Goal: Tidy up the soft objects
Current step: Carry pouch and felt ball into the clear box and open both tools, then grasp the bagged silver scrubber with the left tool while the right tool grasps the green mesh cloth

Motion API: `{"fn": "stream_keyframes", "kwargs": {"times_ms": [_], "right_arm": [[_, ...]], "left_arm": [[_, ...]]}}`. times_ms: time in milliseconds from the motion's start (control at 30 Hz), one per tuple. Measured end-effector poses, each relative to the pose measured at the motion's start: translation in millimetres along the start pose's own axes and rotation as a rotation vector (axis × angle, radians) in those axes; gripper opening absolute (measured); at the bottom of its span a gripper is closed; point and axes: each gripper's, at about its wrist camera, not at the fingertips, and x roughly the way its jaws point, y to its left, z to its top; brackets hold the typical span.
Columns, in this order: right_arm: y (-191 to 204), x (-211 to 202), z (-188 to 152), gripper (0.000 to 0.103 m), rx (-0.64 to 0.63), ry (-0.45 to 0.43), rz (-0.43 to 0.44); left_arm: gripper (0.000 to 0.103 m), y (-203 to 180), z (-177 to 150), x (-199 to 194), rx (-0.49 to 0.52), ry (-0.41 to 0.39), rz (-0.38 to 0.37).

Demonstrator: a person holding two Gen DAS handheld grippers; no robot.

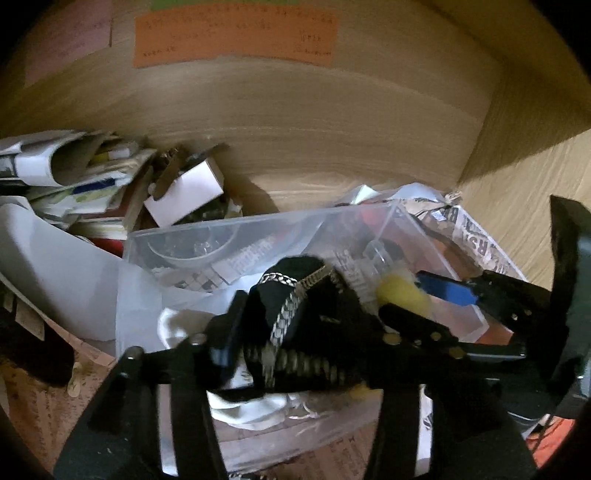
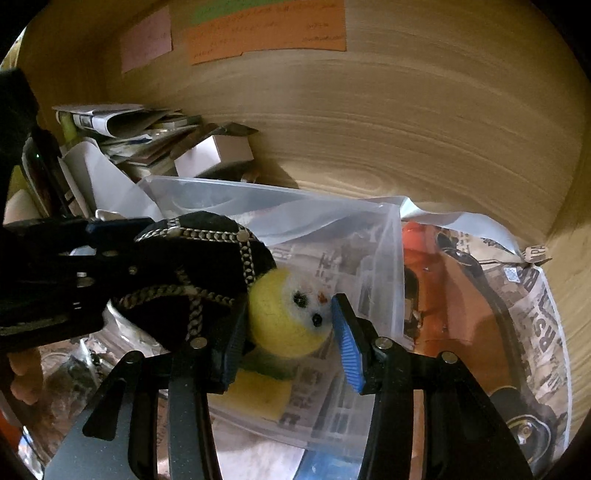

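Note:
My left gripper (image 1: pixel 295 343) is shut on a black soft pouch with silver studded trim (image 1: pixel 295 306) and holds it over a clear plastic bin (image 1: pixel 177 236). The pouch also shows in the right wrist view (image 2: pixel 199 266), with the left gripper (image 2: pixel 110 251) coming in from the left. My right gripper (image 2: pixel 291 325) is closed around a yellow felt chick ball (image 2: pixel 284 314), its blue pad (image 2: pixel 345 343) at the ball's right side; I cannot tell how firm the grip is. In the left wrist view the ball (image 1: pixel 402 295) sits between the right gripper's fingers (image 1: pixel 443 291).
The bin (image 2: pixel 369 240) is lined with newspaper and holds a yellow sponge (image 2: pixel 258 391). A pile of papers and a white box (image 1: pixel 188 192) lie at the back left. A wooden wall (image 1: pixel 295 122) with an orange note (image 1: pixel 236 33) stands behind. Printed newspaper (image 2: pixel 546 314) lies to the right.

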Motion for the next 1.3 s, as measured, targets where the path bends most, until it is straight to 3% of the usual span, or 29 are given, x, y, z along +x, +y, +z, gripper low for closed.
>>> {"fn": "stream_keyframes", "kwargs": {"times_ms": [167, 433, 700, 767, 1300], "right_arm": [[1.6, -15.8, 2.9, 0.058, -0.004, -0.039, -0.007], [17.3, -78.6, 0.0, 0.081, -0.045, -0.187, -0.018], [25.1, -126.2, -30.5, 0.090, -0.011, -0.265, 0.039], [26.0, -128.5, -41.9, 0.097, -0.004, -0.262, 0.042], [27.4, -111.0, -128.0, 0.097, 0.115, -0.070, 0.039]], "left_arm": [[0.063, -1.5, -0.8, -28.9, 0.022, -0.056, -0.002], [0.081, -4.8, -12.2, -86.9, 0.057, -0.170, 0.001], [0.095, -3.3, -45.0, -128.8, 0.055, -0.243, 0.026], [0.096, -3.3, -56.0, -133.6, 0.062, -0.243, 0.044], [0.097, 23.3, -142.3, -104.4, 0.003, -0.044, 0.130]]}}
